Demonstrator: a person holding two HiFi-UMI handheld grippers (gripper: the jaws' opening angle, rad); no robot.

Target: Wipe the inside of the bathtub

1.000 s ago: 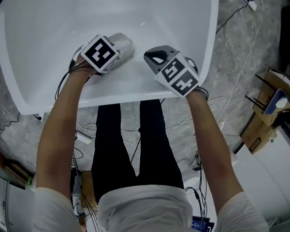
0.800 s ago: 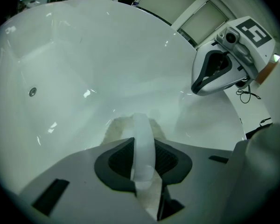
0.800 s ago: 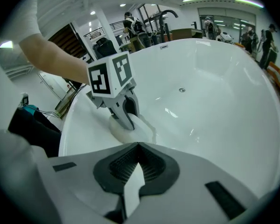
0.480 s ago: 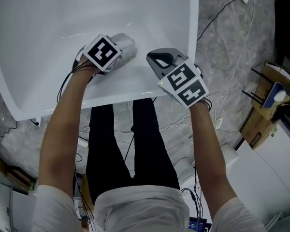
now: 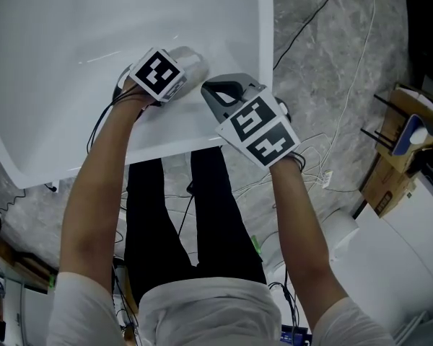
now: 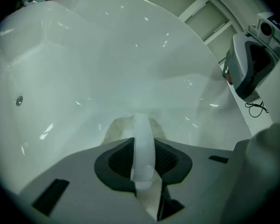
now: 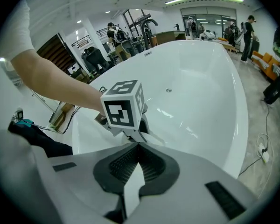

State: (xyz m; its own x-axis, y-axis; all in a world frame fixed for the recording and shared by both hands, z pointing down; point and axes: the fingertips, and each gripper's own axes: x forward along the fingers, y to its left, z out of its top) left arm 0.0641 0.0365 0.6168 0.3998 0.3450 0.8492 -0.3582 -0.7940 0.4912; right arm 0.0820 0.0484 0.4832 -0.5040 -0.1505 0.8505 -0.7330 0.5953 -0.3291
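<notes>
The white bathtub (image 5: 267, 56) fills the upper left of the head view. My left gripper (image 6: 141, 141) reaches down inside its near wall, shut on a pale cloth (image 6: 115, 129) that bulges out past the jaws against the tub's surface. In the head view its marker cube (image 5: 159, 74) hides the jaws. My right gripper (image 5: 224, 89) hovers over the near rim just right of the left one, shut with nothing between its fingers. From the right gripper (image 7: 139, 146) view, the left marker cube (image 7: 123, 108) sits directly ahead.
A small round fitting (image 6: 19, 100) sits on the tub's far wall. Cables (image 5: 325, 34) trail over the grey floor right of the tub. Cardboard boxes (image 5: 390, 171) and a white unit (image 5: 404, 265) stand at the right. The person's legs (image 5: 195, 215) stand against the tub's near side.
The right gripper has moved up and left, closer to the left one. The tub has slid left in the head view. The left gripper stays at the near wall.
</notes>
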